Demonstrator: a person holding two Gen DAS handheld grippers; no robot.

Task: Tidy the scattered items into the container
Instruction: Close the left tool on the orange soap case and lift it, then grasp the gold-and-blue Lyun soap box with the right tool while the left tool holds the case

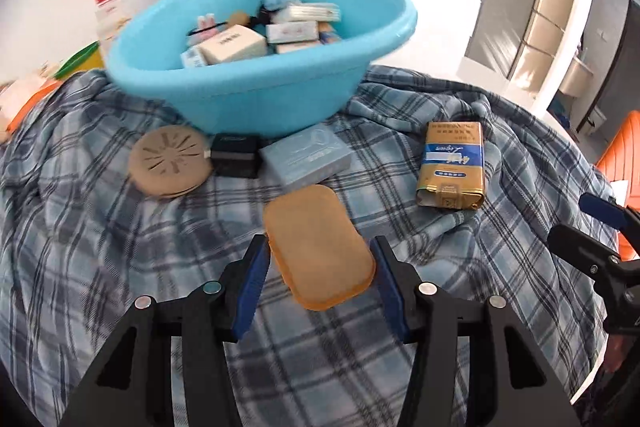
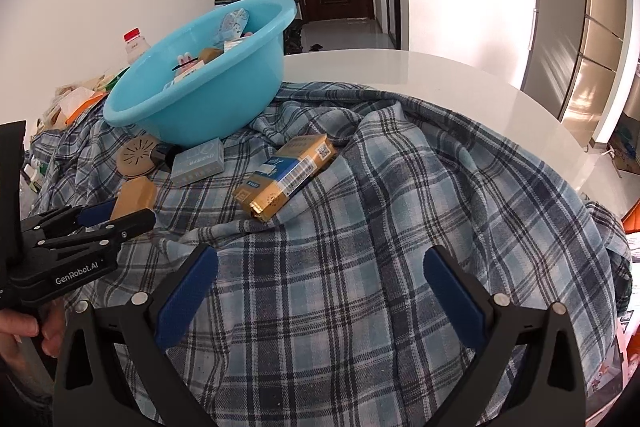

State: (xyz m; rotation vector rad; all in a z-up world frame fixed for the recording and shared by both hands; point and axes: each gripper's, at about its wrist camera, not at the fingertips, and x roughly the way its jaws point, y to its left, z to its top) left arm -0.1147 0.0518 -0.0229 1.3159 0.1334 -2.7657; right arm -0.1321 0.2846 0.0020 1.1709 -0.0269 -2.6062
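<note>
A light blue basin (image 1: 256, 83) holding several small boxes and packets stands on a plaid cloth (image 1: 100, 227). My left gripper (image 1: 318, 251) is shut on a tan rectangular pad (image 1: 316, 243), held just above the cloth; it also shows in the right wrist view (image 2: 134, 197). In front of the basin lie a round tan disc (image 1: 170, 161), a black box (image 1: 234, 155) and a grey-blue box (image 1: 306, 157). A gold and blue packet (image 1: 452, 165) lies to the right. My right gripper (image 2: 320, 267) is open and empty, short of the packet (image 2: 288, 173).
A red-capped bottle (image 1: 110, 15) and paper clutter (image 2: 76, 103) sit left of the basin. The white tabletop (image 2: 440, 75) shows beyond the cloth at the right. An orange chair (image 1: 624, 155) stands off the table's right edge.
</note>
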